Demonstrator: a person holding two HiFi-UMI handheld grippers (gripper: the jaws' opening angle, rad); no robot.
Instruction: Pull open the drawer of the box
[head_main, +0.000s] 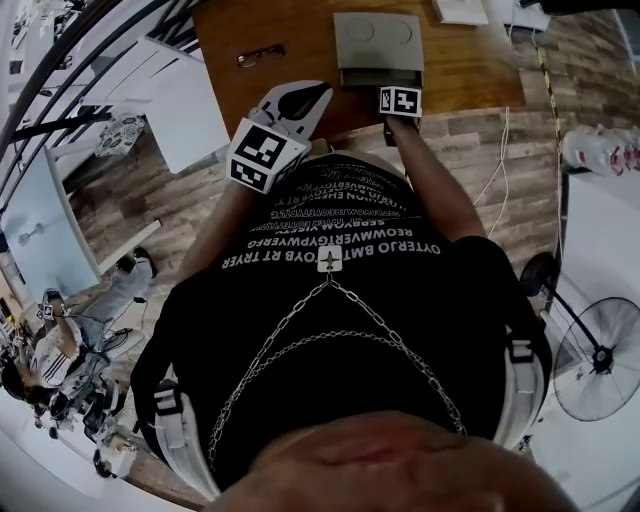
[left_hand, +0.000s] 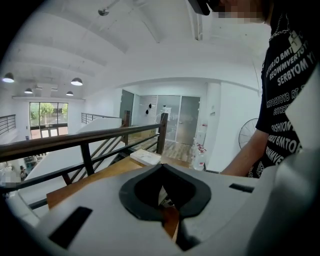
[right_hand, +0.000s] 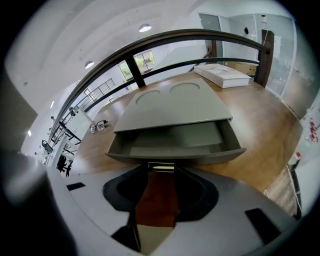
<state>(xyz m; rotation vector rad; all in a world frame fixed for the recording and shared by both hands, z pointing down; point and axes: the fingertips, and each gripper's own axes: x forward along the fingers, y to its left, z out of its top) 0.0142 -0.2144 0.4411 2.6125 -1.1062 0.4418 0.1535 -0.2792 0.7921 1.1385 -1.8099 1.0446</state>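
Black glasses (head_main: 260, 55) near open grey drawer (right_hand: 175, 142)

A black T-shirt (head_main: 420, 320) with white lettering, a silver chain (head_main: 329, 281) and white buckled straps (head_main: 172, 425); the pale grey left claw (left_hand: 161, 170) and right claw (right_hand: 161, 172) bear black-and-white marker cubes (head_main: 262, 152).

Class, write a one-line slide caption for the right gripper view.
Right gripper grips the handle of the empty, pulled-out drawer of a grey box on a wooden table.
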